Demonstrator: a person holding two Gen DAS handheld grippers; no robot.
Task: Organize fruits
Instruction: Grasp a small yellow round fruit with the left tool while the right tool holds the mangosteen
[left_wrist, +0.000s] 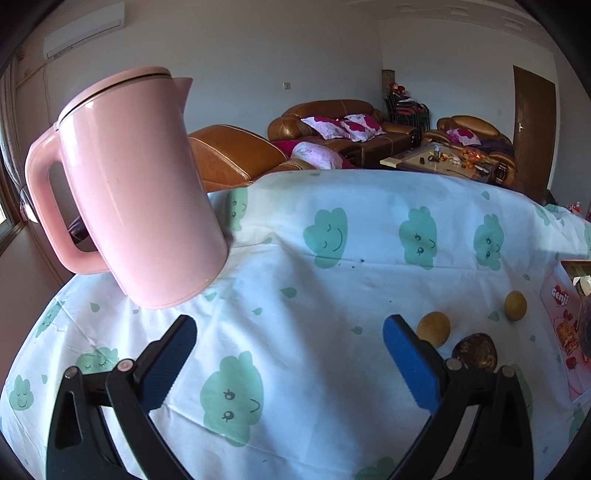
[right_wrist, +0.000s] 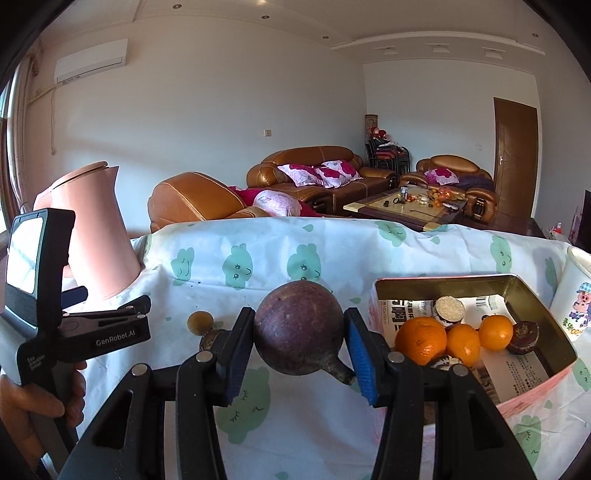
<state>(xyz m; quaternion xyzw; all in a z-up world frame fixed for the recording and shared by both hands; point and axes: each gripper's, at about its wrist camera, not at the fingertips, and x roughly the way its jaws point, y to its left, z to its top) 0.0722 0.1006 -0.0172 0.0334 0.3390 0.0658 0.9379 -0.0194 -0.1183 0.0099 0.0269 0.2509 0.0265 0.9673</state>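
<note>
Left wrist view: pink kettle (left_wrist: 133, 184) up-left of the left gripper (left_wrist: 290, 363), lid on, handle facing left, standing on the cloud-print tablecloth (left_wrist: 332, 280). Left gripper's fingers are spread wide with only cloth between them. Just past its right finger (left_wrist: 410, 365): a yellow-brown round fruit (left_wrist: 434, 328), touching or nearly touching a dark wrinkled fruit (left_wrist: 475, 350) beside it; a second yellow fruit (left_wrist: 515, 305) further right, apart. Pink box (left_wrist: 565, 325) at far right edge.

Right wrist view: the left gripper (right_wrist: 79, 295) sits far left, held by a hand (right_wrist: 40, 398), kettle (right_wrist: 96, 232) behind it. Right gripper (right_wrist: 299, 350) is clamped on a purple fruit (right_wrist: 299, 328), both blue pads (right_wrist: 360, 354) pressing its sides, stem end pointing down-right, held above the cloth. Small yellow fruit (right_wrist: 199, 322) left of the left finger, a dark one partly hidden just below it. Right of the gripper: open tin box (right_wrist: 535, 295) lined with paper, holding three oranges (right_wrist: 421, 339) in a row plus dark fruit pieces. White cartoon cup (right_wrist: 574, 295) beyond the box, far right.
</note>
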